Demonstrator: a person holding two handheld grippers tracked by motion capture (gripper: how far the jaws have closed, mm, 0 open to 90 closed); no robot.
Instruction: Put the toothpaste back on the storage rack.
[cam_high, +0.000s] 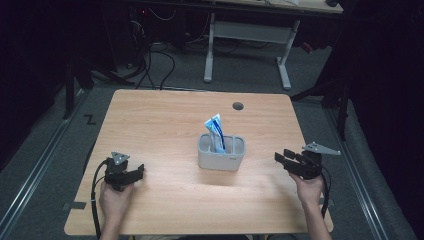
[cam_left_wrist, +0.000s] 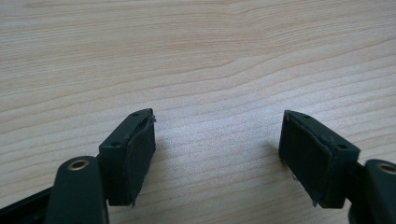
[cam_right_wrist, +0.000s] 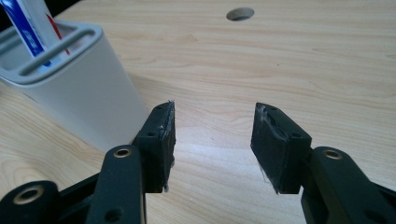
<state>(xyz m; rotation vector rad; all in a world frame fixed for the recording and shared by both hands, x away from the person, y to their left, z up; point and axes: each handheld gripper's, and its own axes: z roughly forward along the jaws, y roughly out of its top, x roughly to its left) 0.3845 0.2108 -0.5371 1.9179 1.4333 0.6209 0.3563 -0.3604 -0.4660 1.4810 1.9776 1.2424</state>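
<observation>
A grey slotted holder (cam_high: 221, 154) stands upright near the middle of the wooden table (cam_high: 165, 120). A blue and white toothpaste tube (cam_high: 215, 131) sticks up out of its left slot, leaning slightly. In the right gripper view the holder (cam_right_wrist: 70, 88) is at the left with the tube (cam_right_wrist: 32, 25) inside it. My left gripper (cam_high: 139, 172) rests low at the front left of the table, open, with bare wood between its jaws (cam_left_wrist: 217, 144). My right gripper (cam_high: 281, 159) sits at the front right, open and holding nothing (cam_right_wrist: 214, 135), a short way right of the holder.
A round cable hole (cam_high: 238, 106) is in the table's far side, also seen as the hole (cam_right_wrist: 240, 13) in the right gripper view. Beyond the table stand a white desk frame (cam_high: 247, 35) and floor cables (cam_high: 150, 65). Metal rails run along the floor on both sides.
</observation>
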